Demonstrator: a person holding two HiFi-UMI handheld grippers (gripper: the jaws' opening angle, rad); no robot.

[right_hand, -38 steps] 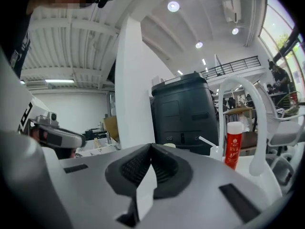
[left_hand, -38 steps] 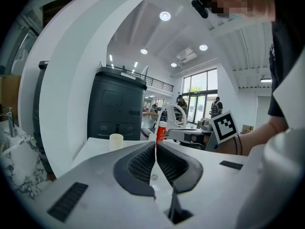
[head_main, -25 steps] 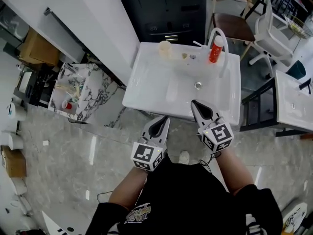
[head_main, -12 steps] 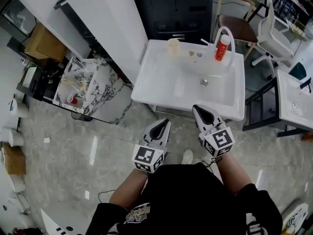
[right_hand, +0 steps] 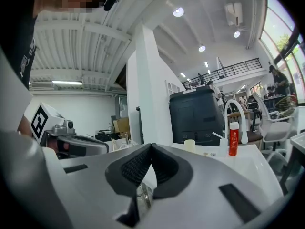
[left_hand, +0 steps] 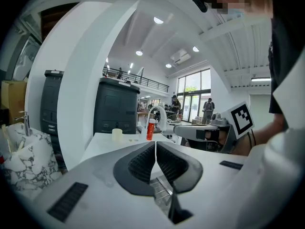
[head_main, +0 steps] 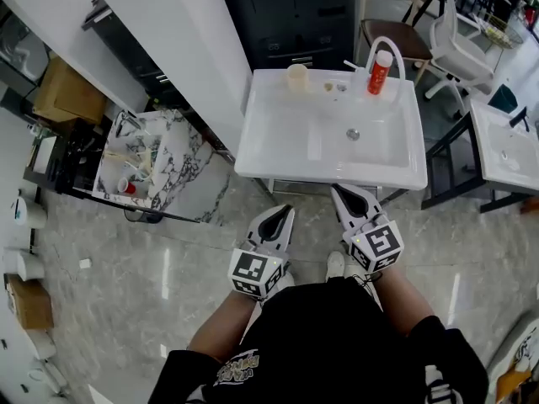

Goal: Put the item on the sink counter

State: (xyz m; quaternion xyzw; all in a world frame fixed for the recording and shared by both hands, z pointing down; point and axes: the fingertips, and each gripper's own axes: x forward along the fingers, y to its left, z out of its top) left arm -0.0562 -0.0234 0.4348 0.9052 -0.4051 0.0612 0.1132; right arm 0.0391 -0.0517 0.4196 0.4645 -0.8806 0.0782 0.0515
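Left gripper (head_main: 284, 214) and right gripper (head_main: 338, 191) hang side by side short of a white sink (head_main: 253, 163), each with jaws pressed together on nothing. A red bottle (head_main: 380, 72) stands on the sink's back counter beside the faucet (head_main: 384, 44), well ahead of both.

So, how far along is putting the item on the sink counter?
It looks done, or close to it. A cup and a red bottle stand at the back of the sink counter. Nothing is in hand: the left tool and right tool are both shut and empty, held short of it. No item is visibly waiting to be placed, though I cannot tell which one was meant.
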